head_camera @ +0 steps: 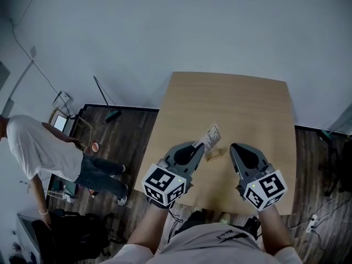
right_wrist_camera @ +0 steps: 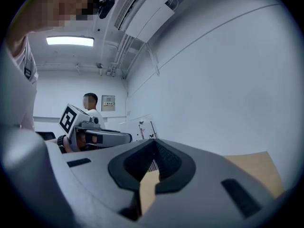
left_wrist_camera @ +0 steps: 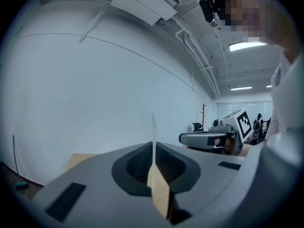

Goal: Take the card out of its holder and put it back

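Observation:
A white printed card point(head_camera: 211, 135) stands clamped between the jaws of my left gripper point(head_camera: 197, 146), tilting up and to the right over the wooden table point(head_camera: 247, 106). Just below it lies the small wooden holder point(head_camera: 213, 154), with no card in its slot. In the left gripper view the card point(left_wrist_camera: 153, 132) shows edge-on, pinched in the shut jaws. My right gripper point(head_camera: 236, 147) hovers to the right of the holder, shut, with nothing in it. From the right gripper view I see the card point(right_wrist_camera: 137, 127) held up by the left gripper point(right_wrist_camera: 102, 137).
A person in a white T-shirt point(head_camera: 38, 153) bends over on the dark floor to the left. A broom point(head_camera: 107, 100) leans near the wall. Cables and a power strip point(head_camera: 313, 221) lie at the right. The table's near edge is just in front of my body.

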### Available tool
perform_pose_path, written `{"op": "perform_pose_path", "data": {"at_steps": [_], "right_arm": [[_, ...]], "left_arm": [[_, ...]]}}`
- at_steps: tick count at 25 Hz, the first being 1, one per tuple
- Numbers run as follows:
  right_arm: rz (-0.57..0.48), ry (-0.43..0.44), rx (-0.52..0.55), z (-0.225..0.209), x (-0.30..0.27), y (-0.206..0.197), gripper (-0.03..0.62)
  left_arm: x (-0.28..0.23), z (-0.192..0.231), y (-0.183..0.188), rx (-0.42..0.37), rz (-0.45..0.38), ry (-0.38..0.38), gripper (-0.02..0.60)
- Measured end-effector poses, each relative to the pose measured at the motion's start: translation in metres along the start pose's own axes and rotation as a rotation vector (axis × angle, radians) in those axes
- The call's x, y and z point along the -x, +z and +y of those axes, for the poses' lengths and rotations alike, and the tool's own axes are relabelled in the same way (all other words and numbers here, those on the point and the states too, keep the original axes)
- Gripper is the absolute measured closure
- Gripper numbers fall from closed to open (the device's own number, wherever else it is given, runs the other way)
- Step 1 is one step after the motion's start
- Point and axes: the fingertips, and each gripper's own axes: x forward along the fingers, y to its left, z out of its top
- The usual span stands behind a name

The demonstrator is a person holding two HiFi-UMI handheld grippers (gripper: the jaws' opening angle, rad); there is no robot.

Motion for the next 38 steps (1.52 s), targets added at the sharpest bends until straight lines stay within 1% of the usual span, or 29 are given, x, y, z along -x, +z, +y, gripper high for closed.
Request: {"op": "perform_pose_path", "data": {"at_steps": [6,10,15,19,24,27,30,35,38], "right_arm": [[0.005,0.014,-0.003,-0.001,0.002,0.002,0.582],[0.008,0.012,-0.007,-0.002,0.004,0.000,0.582],[0.009,-0.001,-0.007,-0.003,0.002,-0.005,0.582],[0.022,-0.024,-0.020,-0.006,-0.001,-0.017,0.582],[0.035,-0.057,-0.046,-0.014,-0.011,-0.040,0.582],[0.042,-0.072,-0.066,-0.019,-0.017,-0.057,0.582],[0.049,-0.092,-0.080,-0.024,-0.022,-0.078,0.582],[0.081,-0.172,-0.120,-0.039,-0.021,-0.121,0.582],[0.094,-0.217,-0.151,-0.056,-0.020,-0.136,0.580]], "left_arm": [[0.001,-0.002,0.000,0.019,0.009,0.014,0.555],[0.001,-0.001,-0.003,0.026,0.011,0.006,0.557],[-0.004,0.006,-0.009,0.018,0.011,-0.052,0.555],[-0.014,0.016,-0.026,0.006,0.033,-0.099,0.555],[-0.033,0.031,-0.063,-0.017,0.068,-0.198,0.555],[-0.049,0.041,-0.094,-0.007,0.095,-0.262,0.555],[-0.064,0.050,-0.128,-0.001,0.127,-0.307,0.555],[-0.086,0.057,-0.179,0.024,0.176,-0.384,0.555],[-0.103,0.062,-0.201,0.040,0.210,-0.401,0.555]]}}
